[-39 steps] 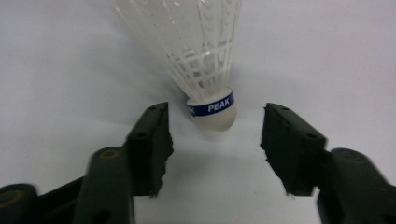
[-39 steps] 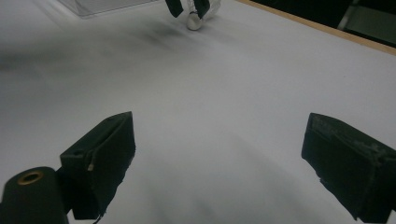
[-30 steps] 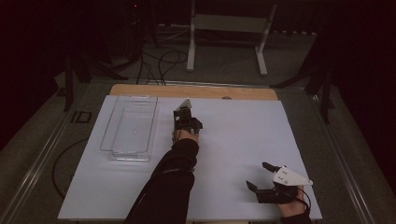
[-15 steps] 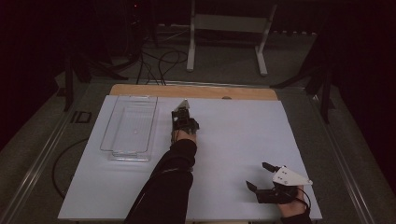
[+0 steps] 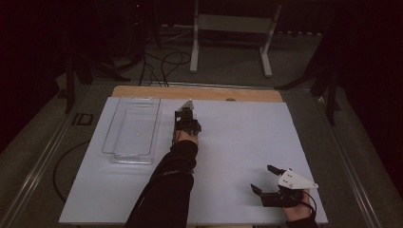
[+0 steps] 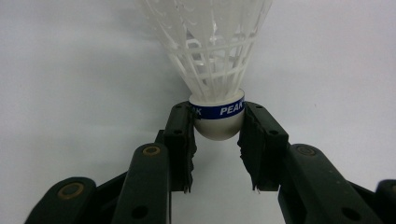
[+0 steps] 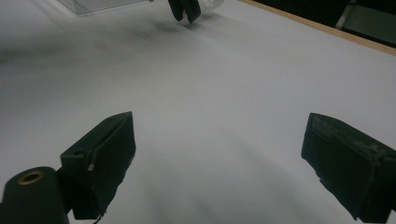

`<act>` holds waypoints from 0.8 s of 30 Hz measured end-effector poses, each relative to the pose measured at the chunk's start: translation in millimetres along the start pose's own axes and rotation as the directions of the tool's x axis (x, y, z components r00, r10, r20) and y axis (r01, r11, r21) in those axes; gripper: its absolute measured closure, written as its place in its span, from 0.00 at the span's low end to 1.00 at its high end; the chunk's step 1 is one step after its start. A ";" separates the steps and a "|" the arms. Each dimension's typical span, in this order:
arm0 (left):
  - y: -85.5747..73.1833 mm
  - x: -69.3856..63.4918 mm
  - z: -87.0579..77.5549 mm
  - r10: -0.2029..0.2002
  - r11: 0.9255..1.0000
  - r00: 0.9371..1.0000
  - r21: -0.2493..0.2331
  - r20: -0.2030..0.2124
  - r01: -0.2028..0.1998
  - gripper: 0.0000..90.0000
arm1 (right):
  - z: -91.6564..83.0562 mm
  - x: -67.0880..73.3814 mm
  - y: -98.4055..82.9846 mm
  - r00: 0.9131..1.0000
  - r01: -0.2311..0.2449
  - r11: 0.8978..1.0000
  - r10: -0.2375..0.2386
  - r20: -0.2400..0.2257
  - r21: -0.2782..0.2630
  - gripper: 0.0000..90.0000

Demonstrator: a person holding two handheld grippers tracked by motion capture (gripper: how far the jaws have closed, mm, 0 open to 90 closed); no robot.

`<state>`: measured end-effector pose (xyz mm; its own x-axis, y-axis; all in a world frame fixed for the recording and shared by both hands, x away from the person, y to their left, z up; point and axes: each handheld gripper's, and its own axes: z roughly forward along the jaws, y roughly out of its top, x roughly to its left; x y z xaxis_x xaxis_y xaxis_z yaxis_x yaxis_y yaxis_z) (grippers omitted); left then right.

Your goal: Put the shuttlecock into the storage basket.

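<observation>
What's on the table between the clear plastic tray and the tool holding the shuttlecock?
Nothing: in the high view, only bare white table separates the tray from the left gripper on the shuttlecock.

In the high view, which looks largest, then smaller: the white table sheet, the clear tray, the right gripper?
1. White table sheet, by far the largest.
2. Clear tray.
3. Right gripper, smallest; it is nearer the camera, yet looks smaller than the tray.

Dim high view, bright gripper views, blurred edges.
</observation>
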<state>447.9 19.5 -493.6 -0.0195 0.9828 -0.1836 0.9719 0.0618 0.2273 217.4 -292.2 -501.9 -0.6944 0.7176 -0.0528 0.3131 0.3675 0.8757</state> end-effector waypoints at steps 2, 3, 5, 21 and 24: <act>0.2 1.2 -1.6 0.002 1.000 1.000 0.000 0.010 -0.002 0.74 | 0.0 0.0 0.0 1.000 0.000 1.000 0.000 0.001 0.000 0.11; 0.1 0.3 -2.0 0.020 1.000 1.000 0.004 0.004 -0.020 0.74 | 0.2 0.1 0.0 1.000 0.001 1.000 -0.001 0.001 0.002 0.11; 0.2 1.0 -3.6 0.019 1.000 1.000 0.008 0.023 -0.019 0.74 | 0.3 0.2 0.1 1.000 0.004 1.000 -0.004 0.002 0.001 0.11; -3.5 -22.6 -13.7 0.292 0.952 0.945 0.054 0.145 -0.302 0.74 | 0.4 0.4 0.1 1.000 0.004 1.000 -0.004 0.007 0.005 0.11; -5.4 -24.5 -16.1 0.364 0.926 0.918 0.044 0.159 -0.375 0.74 | 0.5 0.6 0.0 1.000 0.005 1.000 -0.005 0.006 0.007 0.11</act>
<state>439.3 -2.1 -474.9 0.3735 0.8967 -0.2376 0.9175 -0.3194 0.2369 217.3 -291.5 -502.1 -0.6918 0.7196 -0.0601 0.3141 0.3747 0.8723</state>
